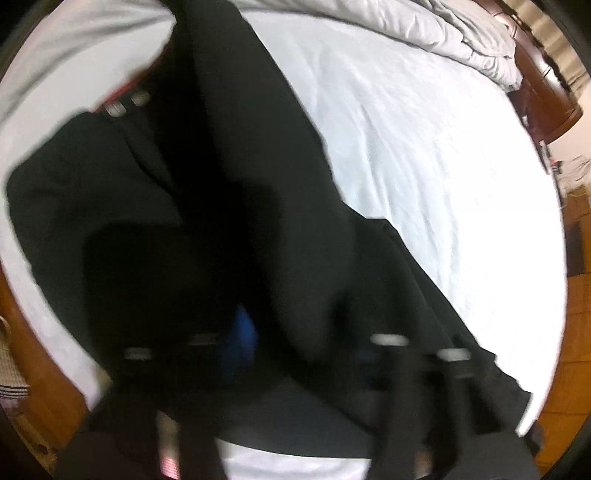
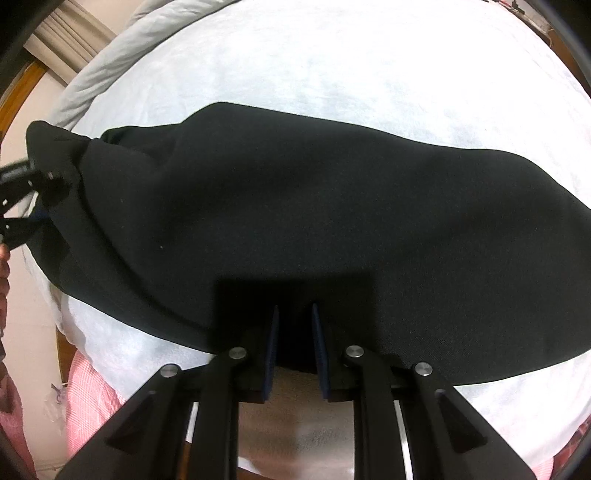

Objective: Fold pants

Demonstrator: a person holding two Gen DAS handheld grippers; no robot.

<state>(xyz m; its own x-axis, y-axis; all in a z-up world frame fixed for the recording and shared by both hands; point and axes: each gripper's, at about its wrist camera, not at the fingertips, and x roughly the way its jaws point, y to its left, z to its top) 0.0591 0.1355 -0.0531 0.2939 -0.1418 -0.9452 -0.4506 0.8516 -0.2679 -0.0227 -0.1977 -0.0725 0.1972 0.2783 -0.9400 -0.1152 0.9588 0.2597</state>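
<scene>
One pair of black pants (image 2: pixel 295 206) lies across one bed covered by a white sheet (image 2: pixel 332 66), with one rumpled grey quilt (image 1: pixel 461 33) bunched at the far edge. There are two grippers. The right gripper (image 2: pixel 293 332) points down at the near edge of the pants, its jaws narrowly apart with a fold of black cloth pinched between the blue pads (image 2: pixel 271 347). The left gripper (image 2: pixel 44 199) is at the far left end of the pants; its view is blurred, its jaws pressed together on bunched cloth, which rises off the sheet there. No containers are visible.
</scene>
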